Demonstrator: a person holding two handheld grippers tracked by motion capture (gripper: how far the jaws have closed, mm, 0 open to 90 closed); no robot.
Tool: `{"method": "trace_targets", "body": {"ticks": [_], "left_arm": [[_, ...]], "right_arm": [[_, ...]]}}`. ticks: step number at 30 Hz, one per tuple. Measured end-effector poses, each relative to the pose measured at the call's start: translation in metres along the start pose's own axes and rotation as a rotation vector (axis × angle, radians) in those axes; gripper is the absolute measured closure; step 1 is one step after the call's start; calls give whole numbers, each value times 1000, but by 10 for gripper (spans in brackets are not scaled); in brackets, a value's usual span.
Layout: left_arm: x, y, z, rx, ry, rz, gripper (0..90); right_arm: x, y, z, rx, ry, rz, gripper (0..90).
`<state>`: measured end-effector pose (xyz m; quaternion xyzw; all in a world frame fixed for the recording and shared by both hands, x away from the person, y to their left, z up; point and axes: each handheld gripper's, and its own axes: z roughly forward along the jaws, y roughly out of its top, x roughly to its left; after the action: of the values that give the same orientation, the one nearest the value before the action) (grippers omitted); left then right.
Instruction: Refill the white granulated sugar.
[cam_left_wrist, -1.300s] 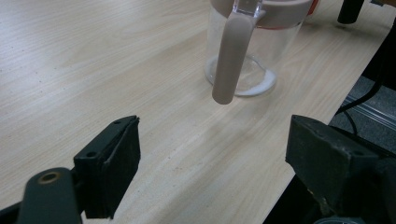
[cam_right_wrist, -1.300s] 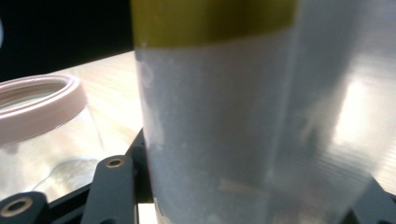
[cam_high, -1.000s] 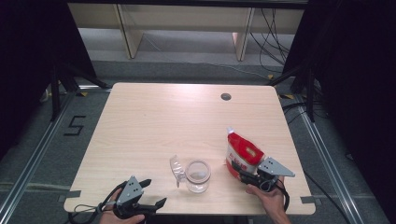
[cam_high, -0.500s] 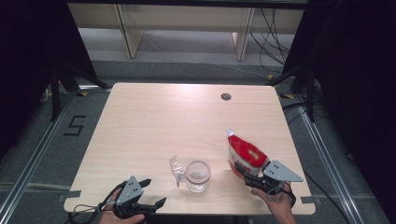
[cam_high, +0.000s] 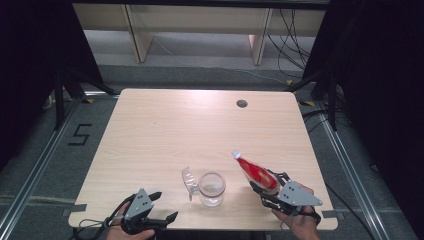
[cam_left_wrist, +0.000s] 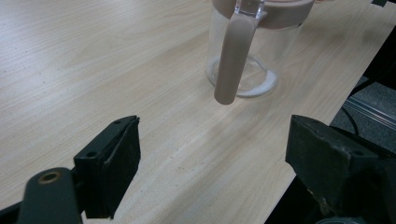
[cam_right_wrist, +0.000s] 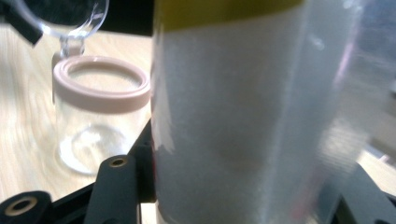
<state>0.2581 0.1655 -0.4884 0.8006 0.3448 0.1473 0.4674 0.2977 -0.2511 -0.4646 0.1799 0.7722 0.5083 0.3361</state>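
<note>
A clear glass jar (cam_high: 211, 187) with a pale pink rim stands near the table's front edge, and its hinged lid (cam_high: 188, 181) hangs open to its left. A little white powder lies on the jar's bottom (cam_left_wrist: 247, 51). My right gripper (cam_high: 265, 187) is shut on a red and white pouch (cam_high: 255, 171), lifted off the table and tilted, its top leaning left toward the jar. In the right gripper view the pouch (cam_right_wrist: 233, 116) stands close between the jaws, with the jar (cam_right_wrist: 100, 116) behind to the left. My left gripper (cam_high: 164, 205) rests open at the front left, its jaws (cam_left_wrist: 215, 158) wide apart with nothing between them.
The wooden table (cam_high: 200, 130) has a round cable hole (cam_high: 242, 103) at its far right. The table's front edge runs just under both hands. Dark frames and cables stand on the floor around it, and a pale shelf unit (cam_high: 195, 30) stands behind.
My right gripper has risen and drawn a little right and toward the front edge, and the pouch in it now leans further left toward the jar. The left gripper has stayed put.
</note>
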Motion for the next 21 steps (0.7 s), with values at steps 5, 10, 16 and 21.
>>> {"method": "trace_targets", "body": {"ticks": [5, 10, 16, 21], "left_arm": [[0, 0, 0, 0, 1, -1, 175], [0, 0, 1, -5, -4, -2, 175], [0, 0, 1, -4, -4, -1, 175], [0, -1, 2, -9, -3, -3, 175]], "right_arm": [[7, 4, -2, 38, 5, -86, 461], [14, 8, -4, 63, 4, -147, 462], [17, 13, -7, 92, -3, -266, 463], [18, 16, -9, 137, -35, -377, 464]]}}
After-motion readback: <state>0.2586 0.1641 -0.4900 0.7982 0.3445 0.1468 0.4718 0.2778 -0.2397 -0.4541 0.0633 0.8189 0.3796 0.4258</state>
